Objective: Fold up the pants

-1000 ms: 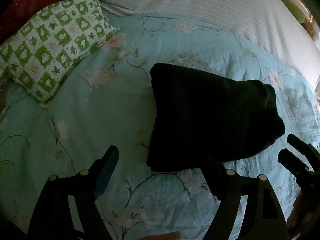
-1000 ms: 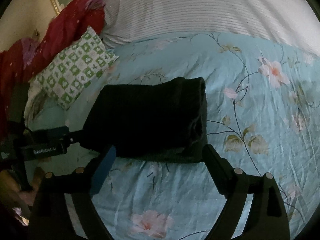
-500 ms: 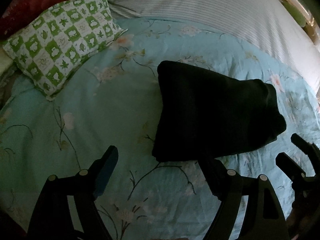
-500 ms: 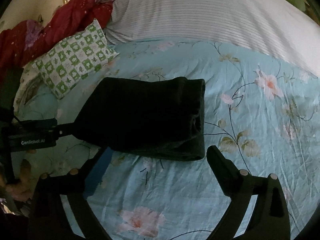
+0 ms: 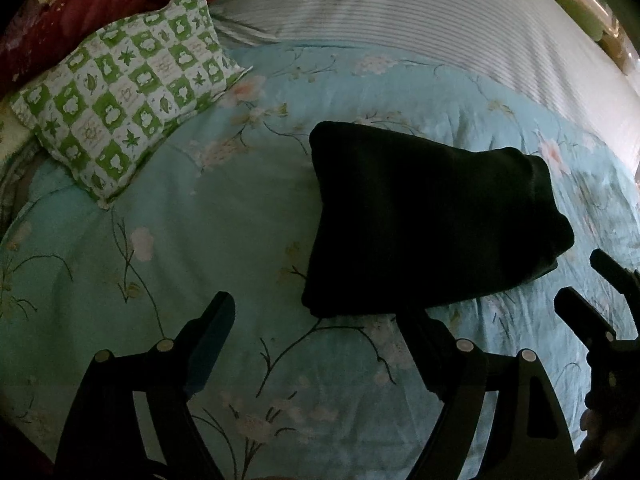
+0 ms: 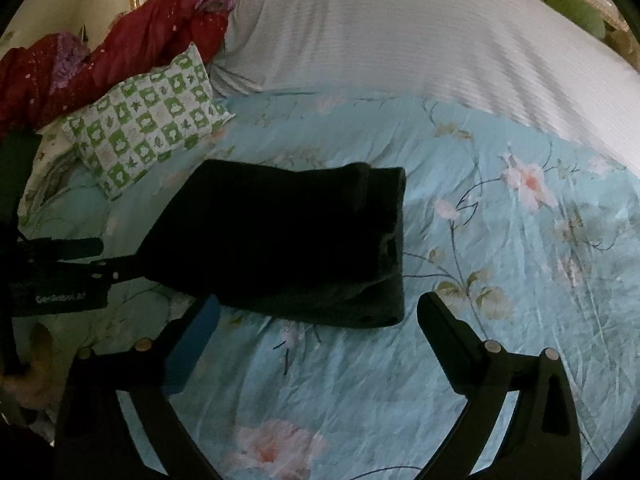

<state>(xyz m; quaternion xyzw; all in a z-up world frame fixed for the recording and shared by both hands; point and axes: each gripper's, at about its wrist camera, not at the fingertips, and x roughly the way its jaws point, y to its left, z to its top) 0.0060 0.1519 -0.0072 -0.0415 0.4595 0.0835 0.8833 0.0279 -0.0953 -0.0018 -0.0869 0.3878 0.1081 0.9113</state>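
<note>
Pillows are seen at the back of the bed: a green checked pillow [image 5: 124, 108] beside a red blanket [image 6: 120, 52]. Dark pants [image 5: 424, 224] are laid folded on the blue flowered cover [image 5: 200, 220]. The left gripper [image 5: 320, 320] and right gripper [image 6: 320, 320] are held wide apart, with nothing gripped.
</note>
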